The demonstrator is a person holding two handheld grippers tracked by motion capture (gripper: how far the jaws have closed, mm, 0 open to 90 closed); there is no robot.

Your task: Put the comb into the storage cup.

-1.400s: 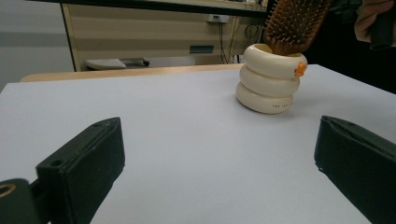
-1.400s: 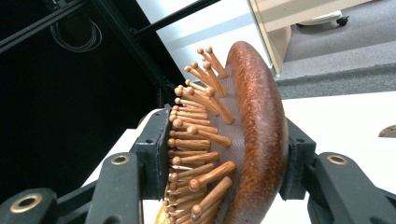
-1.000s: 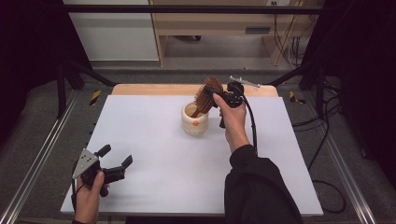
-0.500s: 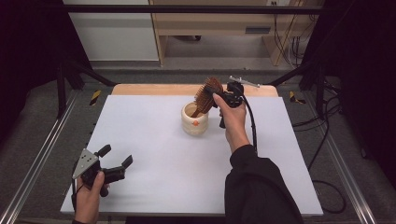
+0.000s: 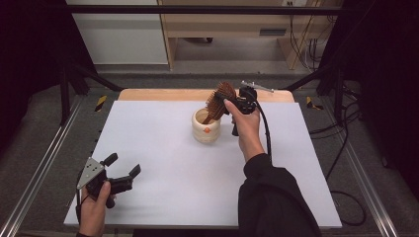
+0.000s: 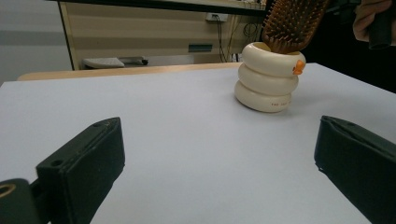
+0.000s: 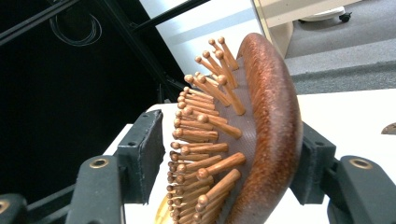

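Note:
A brown wooden hairbrush [image 5: 222, 98] stands handle-down and leaning in a cream ringed cup [image 5: 206, 129] with an orange mark, at the back middle of the white table [image 5: 163, 197]. My right gripper [image 5: 231, 102] is around the brush head [image 7: 266, 140]. One pad lies against the wooden back, and the other stands a small gap off the bristle tips. Its jaws have just been opening, with the brush still between them. My left gripper [image 5: 123, 165] rests open and empty near the front left corner. In its own view the left gripper [image 6: 219, 154] faces the cup [image 6: 268, 79] and the brush [image 6: 292, 21].
A wooden strip [image 5: 197, 94] runs along the table's far edge. Metal rails [image 5: 39, 163] flank the table on the left, and cables [image 5: 341, 148] lie on the floor at the right. A cabinet [image 5: 227, 24] stands beyond the table.

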